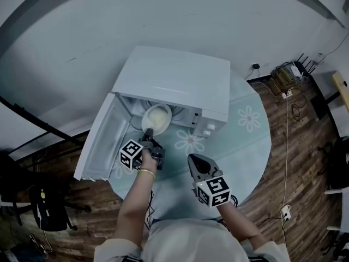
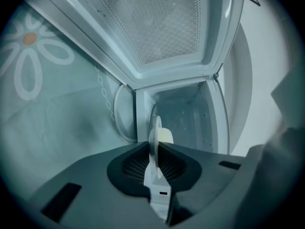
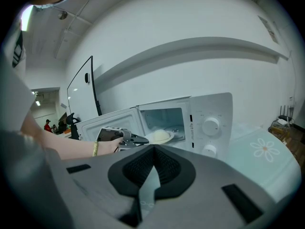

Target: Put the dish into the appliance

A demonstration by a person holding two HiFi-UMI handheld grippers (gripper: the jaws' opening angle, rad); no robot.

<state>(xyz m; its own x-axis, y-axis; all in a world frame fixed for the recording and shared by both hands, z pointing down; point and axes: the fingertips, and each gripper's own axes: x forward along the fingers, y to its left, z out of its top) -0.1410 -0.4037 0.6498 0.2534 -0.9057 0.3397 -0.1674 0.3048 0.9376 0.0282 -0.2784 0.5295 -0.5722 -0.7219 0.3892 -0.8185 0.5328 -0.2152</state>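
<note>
left gripper (image 2: pixel 155 148) clamps dish (image 2: pixel 155 128) inside open microwave (image 1: pixel 174 75)

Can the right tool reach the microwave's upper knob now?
Probably yes: nothing stands between the right tool and the upper knob; the left tool holds the dish aside, at the open microwave.

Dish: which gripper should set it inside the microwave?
Left. The left gripper clamps the dish rim at the mouth of the open microwave; the right gripper is shut, empty, farther back.

Dim, bluish cast; heavy fisheye warping, dark vignetted corners; soft near-field blur.
</note>
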